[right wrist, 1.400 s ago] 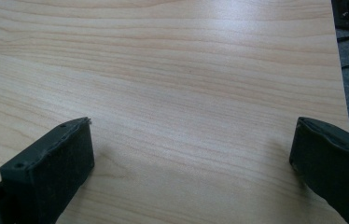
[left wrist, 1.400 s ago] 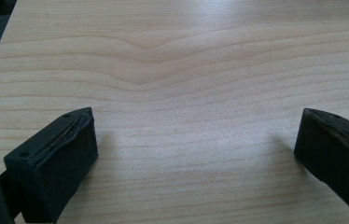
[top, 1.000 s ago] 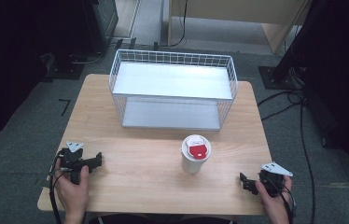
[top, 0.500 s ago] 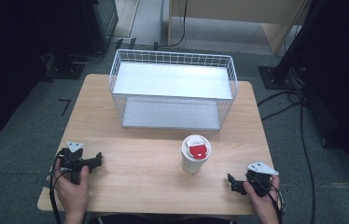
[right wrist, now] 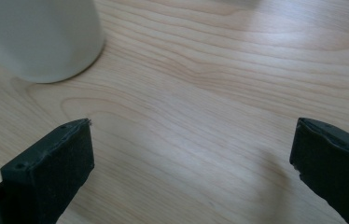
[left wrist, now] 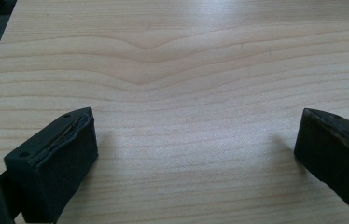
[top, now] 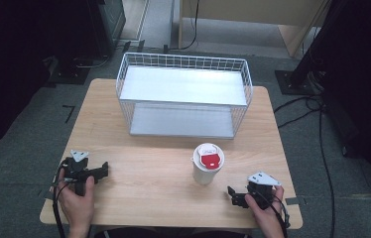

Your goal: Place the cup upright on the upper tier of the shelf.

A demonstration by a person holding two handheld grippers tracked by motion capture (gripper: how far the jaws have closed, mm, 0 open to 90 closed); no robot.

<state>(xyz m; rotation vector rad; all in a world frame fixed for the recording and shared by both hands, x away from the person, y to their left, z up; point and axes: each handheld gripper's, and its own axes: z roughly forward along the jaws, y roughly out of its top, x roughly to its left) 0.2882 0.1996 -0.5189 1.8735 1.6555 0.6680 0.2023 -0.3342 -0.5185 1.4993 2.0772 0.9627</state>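
Black jaws of the right gripper (top: 233, 197) stand wide apart with nothing between them. Over the last second it has slid leftward along the table (top: 149, 193) toward the cup (top: 207, 163), which now sits near it, upright, in front of the wire basket (top: 183, 94). That suggests a reach for the cup. The left gripper (top: 103, 170) has stayed put, jaws apart, empty.

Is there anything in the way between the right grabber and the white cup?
Nothing visible. Only bare table lies between the right gripper and the white cup. The right gripper view shows its jaws wide apart, with the cup's base just ahead.
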